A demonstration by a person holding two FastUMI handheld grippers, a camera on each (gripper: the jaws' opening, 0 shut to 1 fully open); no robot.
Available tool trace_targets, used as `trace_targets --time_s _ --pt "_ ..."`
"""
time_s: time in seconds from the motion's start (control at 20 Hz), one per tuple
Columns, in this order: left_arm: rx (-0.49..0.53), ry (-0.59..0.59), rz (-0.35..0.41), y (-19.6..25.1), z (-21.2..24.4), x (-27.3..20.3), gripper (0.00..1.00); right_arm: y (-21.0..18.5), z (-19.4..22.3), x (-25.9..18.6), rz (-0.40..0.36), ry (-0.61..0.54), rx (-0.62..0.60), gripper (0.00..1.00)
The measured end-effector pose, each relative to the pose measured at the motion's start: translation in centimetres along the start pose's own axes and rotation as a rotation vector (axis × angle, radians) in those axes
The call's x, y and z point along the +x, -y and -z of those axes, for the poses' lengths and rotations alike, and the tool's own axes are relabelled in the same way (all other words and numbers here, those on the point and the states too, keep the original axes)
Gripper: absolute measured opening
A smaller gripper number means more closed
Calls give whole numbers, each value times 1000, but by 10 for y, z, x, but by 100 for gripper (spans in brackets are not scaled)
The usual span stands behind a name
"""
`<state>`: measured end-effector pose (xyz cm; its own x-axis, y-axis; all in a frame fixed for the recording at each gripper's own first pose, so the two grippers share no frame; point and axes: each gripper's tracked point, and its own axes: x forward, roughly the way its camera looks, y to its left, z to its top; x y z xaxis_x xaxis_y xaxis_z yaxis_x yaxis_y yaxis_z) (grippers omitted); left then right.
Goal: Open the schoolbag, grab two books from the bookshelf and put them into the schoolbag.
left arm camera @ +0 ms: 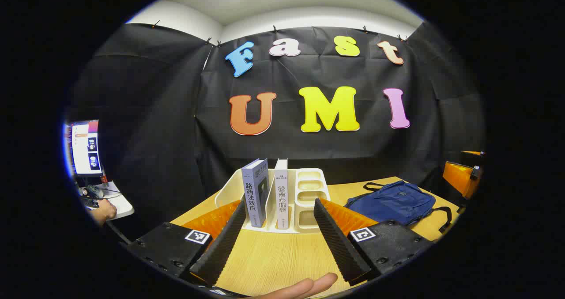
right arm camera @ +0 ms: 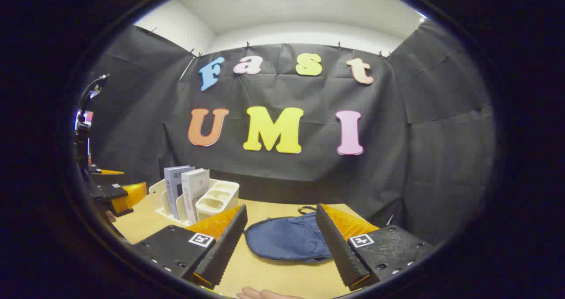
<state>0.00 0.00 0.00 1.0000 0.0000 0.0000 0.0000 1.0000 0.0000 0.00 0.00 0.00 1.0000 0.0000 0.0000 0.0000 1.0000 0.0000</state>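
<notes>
Two books stand upright in a cream bookshelf [left arm camera: 229, 188]: a grey-blue book [left arm camera: 256, 193] on the left and a white book [left arm camera: 281, 195] beside it. My left gripper [left arm camera: 278, 237] is open just in front of them, above the wooden table. A blue schoolbag [left arm camera: 395, 202] lies flat to the right, its zip looking closed. In the right gripper view my right gripper [right arm camera: 282, 237] is open, with the schoolbag [right arm camera: 284, 239] lying beyond its fingers. The bookshelf [right arm camera: 218, 197] and both books [right arm camera: 187, 191] stand at the left, and the left gripper [right arm camera: 119, 195] shows at the far left edge.
The wooden table [left arm camera: 273, 259] runs out in front of the shelf. The rack has small hollow compartments [left arm camera: 309, 193] on its right side. A monitor [left arm camera: 84, 146] and a person's hand [left arm camera: 103, 210] sit on a side desk at left. A fingertip [left arm camera: 304, 288] shows at the bottom.
</notes>
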Motion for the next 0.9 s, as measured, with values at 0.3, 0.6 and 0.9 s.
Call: trace_targets --time_s 0.3,0.6,0.9 --pt "-5 -22 -4 -4 5 0 99 2 5 3 22 -19 -9 95" --pt "-18 -38 -5 -8 8 3 99 -11 10 8 0 -35 -39 95" --pt "-39 -54 -11 -17 11 6 99 -20 26 22 1 -74 -84 95"
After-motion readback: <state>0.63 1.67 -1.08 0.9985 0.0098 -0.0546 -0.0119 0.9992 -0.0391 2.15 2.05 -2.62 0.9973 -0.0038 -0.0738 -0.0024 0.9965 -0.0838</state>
